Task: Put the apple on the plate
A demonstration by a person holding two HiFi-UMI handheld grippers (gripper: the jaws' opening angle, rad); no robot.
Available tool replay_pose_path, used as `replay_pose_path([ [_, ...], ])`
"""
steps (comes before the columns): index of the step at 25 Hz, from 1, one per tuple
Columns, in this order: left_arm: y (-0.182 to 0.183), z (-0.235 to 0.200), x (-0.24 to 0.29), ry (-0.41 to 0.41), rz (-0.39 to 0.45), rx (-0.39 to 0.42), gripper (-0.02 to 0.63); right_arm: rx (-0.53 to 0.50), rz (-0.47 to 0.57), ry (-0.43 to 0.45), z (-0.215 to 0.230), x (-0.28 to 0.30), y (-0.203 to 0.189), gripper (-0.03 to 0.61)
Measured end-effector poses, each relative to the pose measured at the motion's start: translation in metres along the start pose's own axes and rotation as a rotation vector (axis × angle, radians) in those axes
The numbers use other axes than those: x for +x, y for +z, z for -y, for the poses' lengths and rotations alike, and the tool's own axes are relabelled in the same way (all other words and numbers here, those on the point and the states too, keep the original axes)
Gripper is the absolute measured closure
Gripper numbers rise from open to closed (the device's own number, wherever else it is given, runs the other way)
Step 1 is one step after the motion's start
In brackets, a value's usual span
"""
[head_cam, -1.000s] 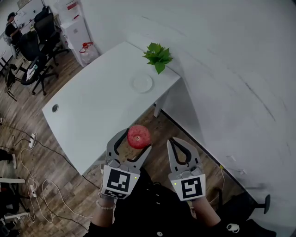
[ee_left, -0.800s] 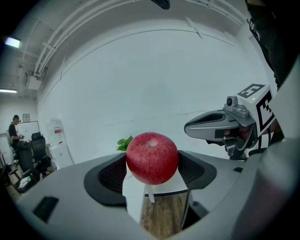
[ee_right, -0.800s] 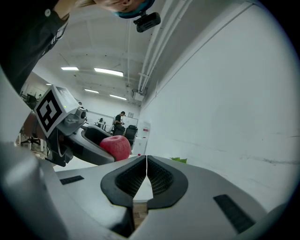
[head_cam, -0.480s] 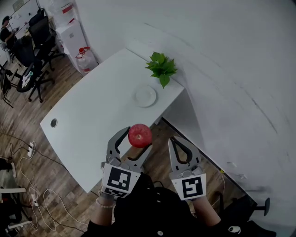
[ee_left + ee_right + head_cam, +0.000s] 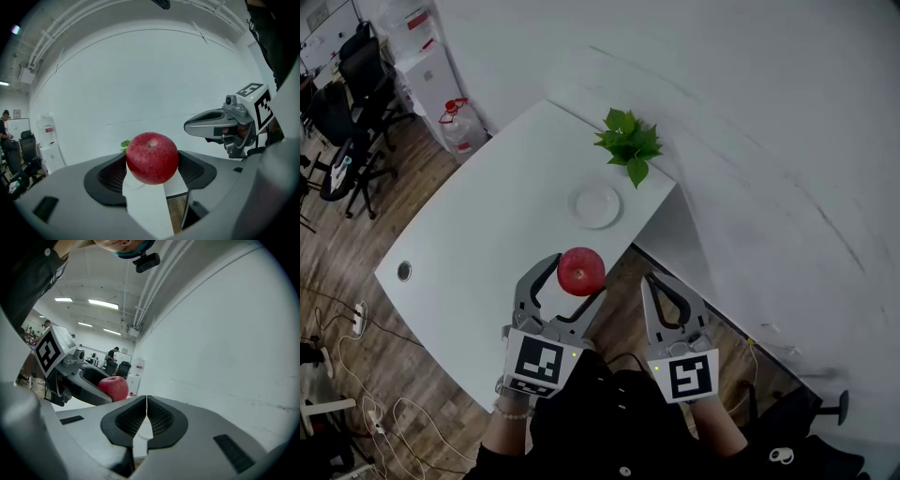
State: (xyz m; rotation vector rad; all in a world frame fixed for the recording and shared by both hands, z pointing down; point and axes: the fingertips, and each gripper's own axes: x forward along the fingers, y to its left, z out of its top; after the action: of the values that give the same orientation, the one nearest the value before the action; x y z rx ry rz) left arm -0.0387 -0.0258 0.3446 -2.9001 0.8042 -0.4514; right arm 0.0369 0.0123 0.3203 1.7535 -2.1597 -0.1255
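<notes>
Firmly clenched, the left gripper point(image 5: 577, 281) grasps a red apple point(image 5: 581, 271) between its jaw pads, up in the air by the near edge of the white table point(image 5: 478, 253). The right gripper point(image 5: 664, 292) hangs beside it, jaws pressed together on nothing. A white plate point(image 5: 596, 205) lies farther along the table, well apart from the apple and near a leafy green plant point(image 5: 628, 142).

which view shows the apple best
Left gripper view: the apple is large and central, held by the left gripper. The head view shows it small from above; the right gripper view shows it small, partly behind a jaw.
</notes>
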Motion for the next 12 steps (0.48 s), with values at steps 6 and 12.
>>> replay_pose_path([
  [6, -0.011, -0.018, 0.004, -0.005, -0.003, -0.005, 0.264, -0.003, 0.001, -0.009, -0.006, 0.02, 0.003, 0.535],
  [12, -0.015, -0.028, 0.0, -0.004, 0.0, -0.012, 0.265, -0.013, -0.002, -0.012, -0.012, 0.026, 0.01, 0.535],
])
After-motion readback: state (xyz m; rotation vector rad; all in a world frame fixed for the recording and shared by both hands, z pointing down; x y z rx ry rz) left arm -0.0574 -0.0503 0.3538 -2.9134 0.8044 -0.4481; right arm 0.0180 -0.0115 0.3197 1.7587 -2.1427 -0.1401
